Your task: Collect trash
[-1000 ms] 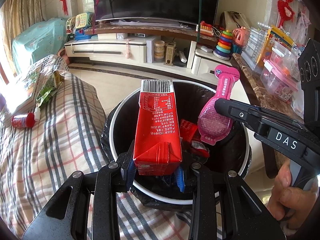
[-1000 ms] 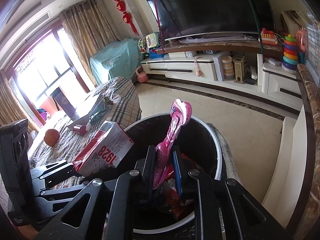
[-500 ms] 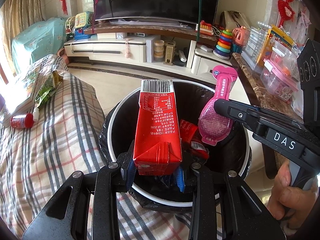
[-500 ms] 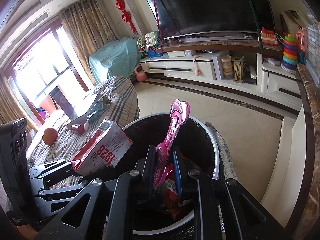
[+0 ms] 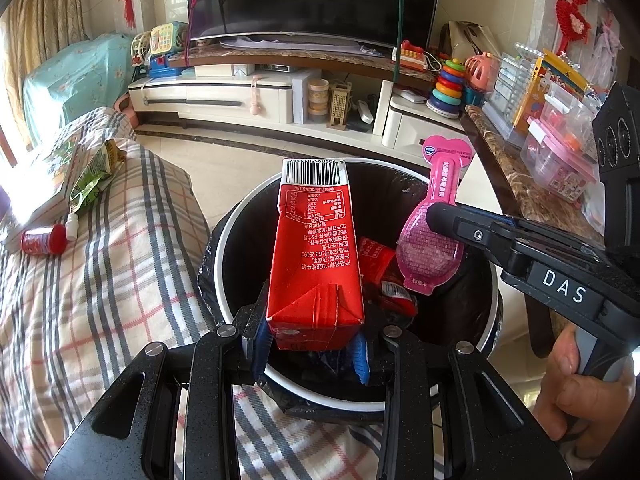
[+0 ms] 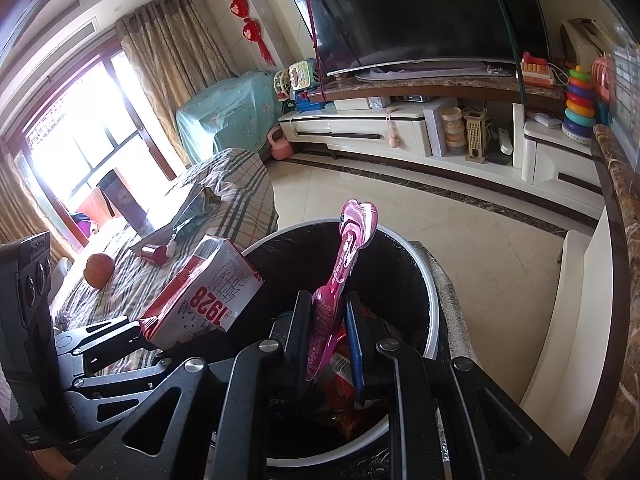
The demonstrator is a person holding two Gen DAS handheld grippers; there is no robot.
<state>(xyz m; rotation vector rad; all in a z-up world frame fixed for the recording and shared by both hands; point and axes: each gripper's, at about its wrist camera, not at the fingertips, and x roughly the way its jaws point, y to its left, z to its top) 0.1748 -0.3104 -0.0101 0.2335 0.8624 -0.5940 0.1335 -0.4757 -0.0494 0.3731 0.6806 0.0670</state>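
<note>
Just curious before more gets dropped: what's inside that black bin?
Inside the black bin lie red wrappers on a black liner. The red carton and pink package held above hide the rest.

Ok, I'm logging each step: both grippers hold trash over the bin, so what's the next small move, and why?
Probably open both grippers and let go: the left gripper holds the red carton and the right gripper the pink packet right above the bin.

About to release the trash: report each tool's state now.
Left tool: closed on the red carton, over the bin.
Right tool: closed on the pink package, over the bin.
</note>
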